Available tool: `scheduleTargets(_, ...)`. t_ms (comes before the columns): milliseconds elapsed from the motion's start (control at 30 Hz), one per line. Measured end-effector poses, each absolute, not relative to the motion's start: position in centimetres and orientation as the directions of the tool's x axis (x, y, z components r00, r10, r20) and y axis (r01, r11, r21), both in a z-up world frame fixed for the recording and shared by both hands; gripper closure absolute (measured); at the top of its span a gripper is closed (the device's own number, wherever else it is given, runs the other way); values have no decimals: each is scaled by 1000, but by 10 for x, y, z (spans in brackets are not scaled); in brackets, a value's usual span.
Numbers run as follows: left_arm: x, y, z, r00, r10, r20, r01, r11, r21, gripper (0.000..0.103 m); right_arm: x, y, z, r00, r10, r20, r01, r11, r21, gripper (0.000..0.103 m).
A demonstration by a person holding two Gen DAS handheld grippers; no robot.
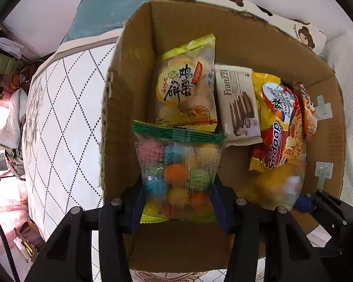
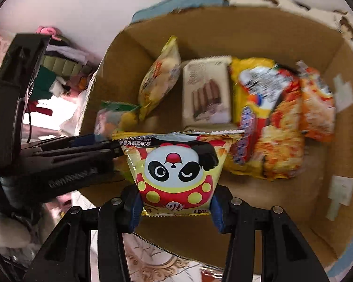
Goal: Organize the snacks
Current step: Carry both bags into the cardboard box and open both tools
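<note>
Above the cardboard box (image 1: pixel 176 18), in the left wrist view, the left gripper (image 1: pixel 177 202) clamped the candy bag (image 1: pixel 177 171), long axis toward 12 o'clock, where the egg-cookie bag (image 1: pixel 188 87) lay. In the right wrist view, the right gripper (image 2: pixel 176 204) clamped the panda snack bag (image 2: pixel 176 171); the free box floor was at 3 o'clock.

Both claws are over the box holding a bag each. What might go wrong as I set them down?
The left claw and right claw hang close together above the cardboard box, so they may collide. The candy bag could land on the egg cookie bag; the panda bag may cover the noodles.
</note>
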State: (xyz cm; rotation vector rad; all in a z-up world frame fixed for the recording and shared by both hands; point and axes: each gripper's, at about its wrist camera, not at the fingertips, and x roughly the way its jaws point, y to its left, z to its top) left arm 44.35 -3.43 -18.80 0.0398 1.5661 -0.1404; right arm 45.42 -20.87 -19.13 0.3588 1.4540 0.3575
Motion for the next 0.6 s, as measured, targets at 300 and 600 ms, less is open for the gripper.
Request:
scheduleTargets(300, 439, -37, -178, 36, -81, -996, 112, 991, -76, 31, 461, -219, -203, 69, 366, -928, 12, 930, 367, 8)
scheduleTargets(600, 422, -39, -172, 63, -100, -993, 95, 991, -94, 31, 444, -251, -198, 106, 253, -962, 75, 962, 262, 8)
